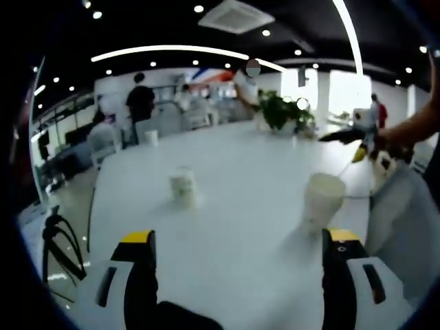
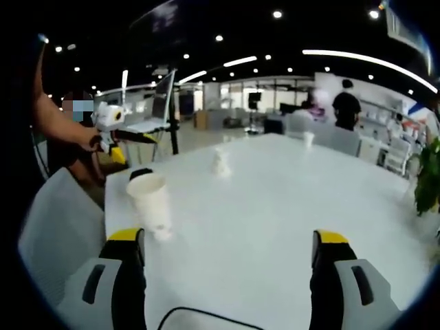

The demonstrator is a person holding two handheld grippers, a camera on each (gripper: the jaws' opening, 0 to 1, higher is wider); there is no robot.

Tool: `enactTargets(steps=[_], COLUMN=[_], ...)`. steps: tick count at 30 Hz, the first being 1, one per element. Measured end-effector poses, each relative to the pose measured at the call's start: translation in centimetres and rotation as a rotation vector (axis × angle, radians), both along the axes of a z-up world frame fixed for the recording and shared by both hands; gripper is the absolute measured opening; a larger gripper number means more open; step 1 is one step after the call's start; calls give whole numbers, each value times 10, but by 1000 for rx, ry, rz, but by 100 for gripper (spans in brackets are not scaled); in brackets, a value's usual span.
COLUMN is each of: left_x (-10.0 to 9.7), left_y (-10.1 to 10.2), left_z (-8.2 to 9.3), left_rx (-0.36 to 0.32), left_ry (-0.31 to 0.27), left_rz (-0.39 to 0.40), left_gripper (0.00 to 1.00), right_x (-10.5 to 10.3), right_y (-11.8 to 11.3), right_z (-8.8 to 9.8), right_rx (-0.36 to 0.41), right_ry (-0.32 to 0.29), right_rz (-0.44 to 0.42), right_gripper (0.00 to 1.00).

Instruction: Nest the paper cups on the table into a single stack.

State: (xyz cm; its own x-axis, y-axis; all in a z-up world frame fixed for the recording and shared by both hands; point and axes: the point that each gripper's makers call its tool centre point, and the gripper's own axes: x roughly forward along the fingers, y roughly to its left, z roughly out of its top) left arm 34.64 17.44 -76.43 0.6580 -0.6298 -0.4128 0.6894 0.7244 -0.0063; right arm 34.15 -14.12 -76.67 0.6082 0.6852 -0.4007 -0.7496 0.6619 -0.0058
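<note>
Both claws gape empty over the table (image 1: 234,206); nearest paper cup (image 1: 322,201) stands just beyond the left claw's (image 1: 237,247) right jaw.

open-plan office: long white table (image 1: 234,179), ceiling strip lights (image 1: 172,50), desks, potted plant (image 1: 282,110), people standing behind

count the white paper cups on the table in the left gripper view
3: a white paper cup near the right jaw, another mid-table, and a small one at the white table's far edge.
</note>
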Motion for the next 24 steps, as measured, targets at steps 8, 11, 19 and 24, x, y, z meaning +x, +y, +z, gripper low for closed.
enactTargets(steps=[8, 11, 19, 24], left_x=[3, 5, 22, 36], left_y=[5, 5, 2, 0], left_z=[-8, -13, -19, -22], left_rx=[7, 29, 35, 42], left_ry=[19, 33, 63, 67], left_rz=[3, 2, -5, -12], left_gripper=[98, 98, 98, 98], right_x=[2, 4, 8, 9], right_y=[0, 0, 1, 1], right_z=[-3, -3, -3, -6], right_rx=[-4, -1, 1, 0], right_ry=[12, 13, 18, 28], right_rz=[0, -3, -7, -13], right_gripper=[100, 100, 100, 100])
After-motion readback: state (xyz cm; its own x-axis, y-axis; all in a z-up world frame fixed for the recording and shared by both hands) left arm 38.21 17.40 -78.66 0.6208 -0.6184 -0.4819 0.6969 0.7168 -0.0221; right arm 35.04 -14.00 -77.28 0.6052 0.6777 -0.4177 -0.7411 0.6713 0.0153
